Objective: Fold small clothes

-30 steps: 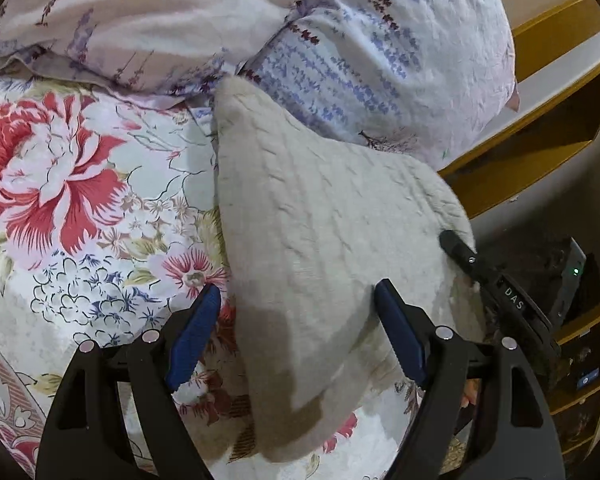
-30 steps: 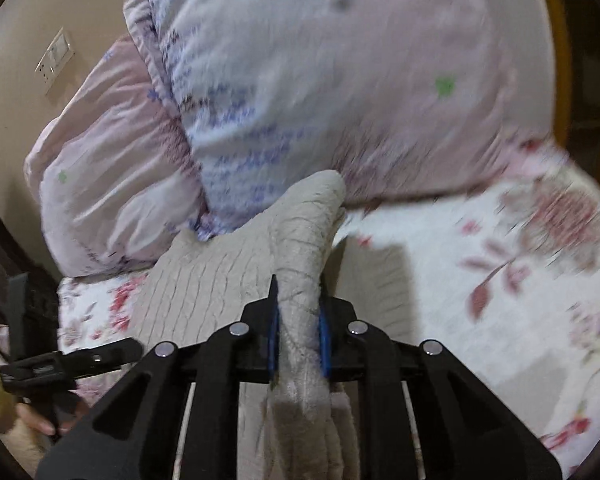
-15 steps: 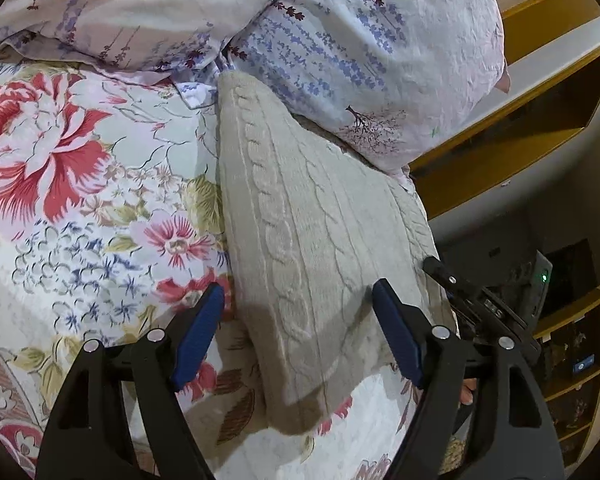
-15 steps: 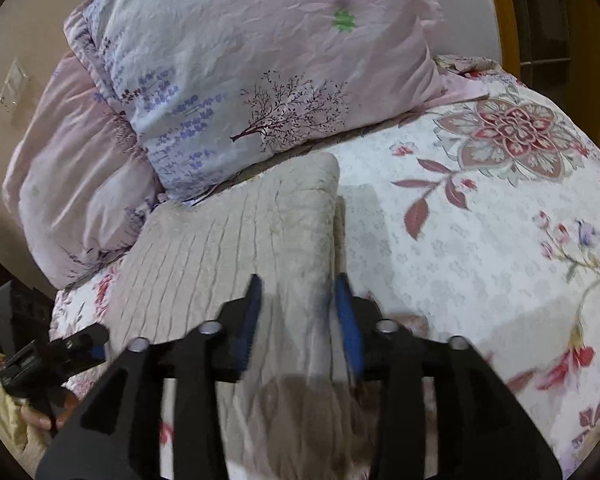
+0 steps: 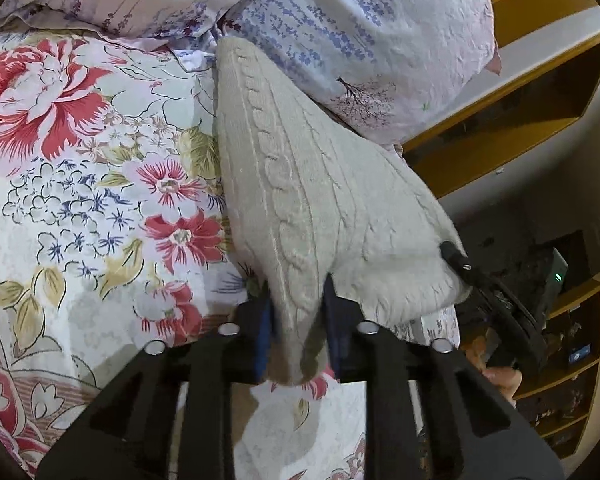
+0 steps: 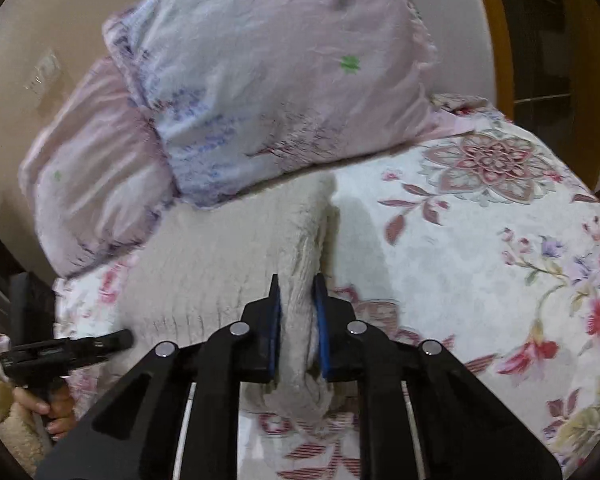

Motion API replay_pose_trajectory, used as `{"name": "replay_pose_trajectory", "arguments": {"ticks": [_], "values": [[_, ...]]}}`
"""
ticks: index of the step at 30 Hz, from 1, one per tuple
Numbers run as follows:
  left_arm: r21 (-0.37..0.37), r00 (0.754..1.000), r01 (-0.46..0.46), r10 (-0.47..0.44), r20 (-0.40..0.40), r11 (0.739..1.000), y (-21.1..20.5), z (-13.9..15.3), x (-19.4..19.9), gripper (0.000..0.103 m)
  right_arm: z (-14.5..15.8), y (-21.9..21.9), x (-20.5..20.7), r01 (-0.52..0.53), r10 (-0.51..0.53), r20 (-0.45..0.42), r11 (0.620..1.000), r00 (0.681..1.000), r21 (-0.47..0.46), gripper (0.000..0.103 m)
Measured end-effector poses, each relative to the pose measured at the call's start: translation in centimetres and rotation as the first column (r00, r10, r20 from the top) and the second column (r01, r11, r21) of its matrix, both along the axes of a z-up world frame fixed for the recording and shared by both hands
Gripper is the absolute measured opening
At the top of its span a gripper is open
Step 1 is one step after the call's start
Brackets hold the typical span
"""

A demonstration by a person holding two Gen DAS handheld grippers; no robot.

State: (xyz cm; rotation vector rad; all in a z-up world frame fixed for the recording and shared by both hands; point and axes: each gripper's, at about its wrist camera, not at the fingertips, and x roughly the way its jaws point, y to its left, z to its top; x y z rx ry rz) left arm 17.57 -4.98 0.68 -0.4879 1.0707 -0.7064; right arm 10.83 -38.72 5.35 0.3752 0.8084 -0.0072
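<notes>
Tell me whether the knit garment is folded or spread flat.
Folded: the cream knit garment forms a narrow doubled strip with a rounded fold edge, its near end pinched by the left gripper.

Black plastic left gripper (image 5: 298, 312), blue jaws, silver screws, right gripper (image 6: 296, 312) alike

Premises are a domestic bedroom: a bed dressed in a floral bedspread (image 5: 100, 184), two printed pillows (image 6: 260, 92) propped against a plain wall bearing what appears, through blur, to be a switch plate (image 6: 44, 74), with wooden shelving (image 5: 540, 92) alongside.
</notes>
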Motion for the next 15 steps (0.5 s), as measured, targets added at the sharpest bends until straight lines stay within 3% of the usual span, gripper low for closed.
{"name": "replay_pose_trajectory", "arguments": {"ticks": [3,5,7,9,11,12,13,15], "values": [[0.018,1.000,0.008,-0.009,0.004,1.000,-0.1,-0.4,-0.6,0.017,-3.4,-0.9,0.6,0.041,-0.035,-0.134,0.998,0.990,0.039,0.013],[0.019,1.000,0.017,-0.017,0.003,1.000,0.0,-0.6,-0.7,0.017,-4.0,-2.0,0.1,0.073,-0.056,-0.132,0.989,0.990,0.127,0.014],[0.024,1.000,0.030,-0.030,0.002,0.999,0.1,-0.5,-0.8,0.018,-3.9,-2.2,0.2,0.071,-0.049,-0.146,0.987,0.988,0.146,0.017],[0.020,0.999,0.039,-0.039,-0.005,0.999,0.3,-0.4,-0.7,0.022,-3.4,-2.2,0.5,0.069,-0.047,-0.159,0.989,0.986,0.133,0.033],[0.009,1.000,0.029,-0.029,-0.007,1.000,0.6,0.0,-0.4,0.025,-2.9,-2.8,0.7,0.072,-0.046,-0.153,0.983,0.987,0.170,0.039],[0.003,1.000,0.020,-0.020,-0.005,1.000,0.7,0.3,0.0,0.036,-2.4,-3.5,0.7,0.078,-0.050,-0.133,0.973,0.990,0.216,0.045],[0.003,1.000,0.007,-0.007,0.002,1.000,0.8,0.5,0.2,0.054,-2.0,-4.1,1.0,0.083,-0.055,-0.113,0.962,0.992,0.260,0.048],[0.015,0.998,-0.047,0.047,0.037,0.999,1.2,1.4,1.1,0.066,-1.5,-4.7,2.2,0.077,-0.053,-0.086,0.949,0.995,0.305,0.048]]}}
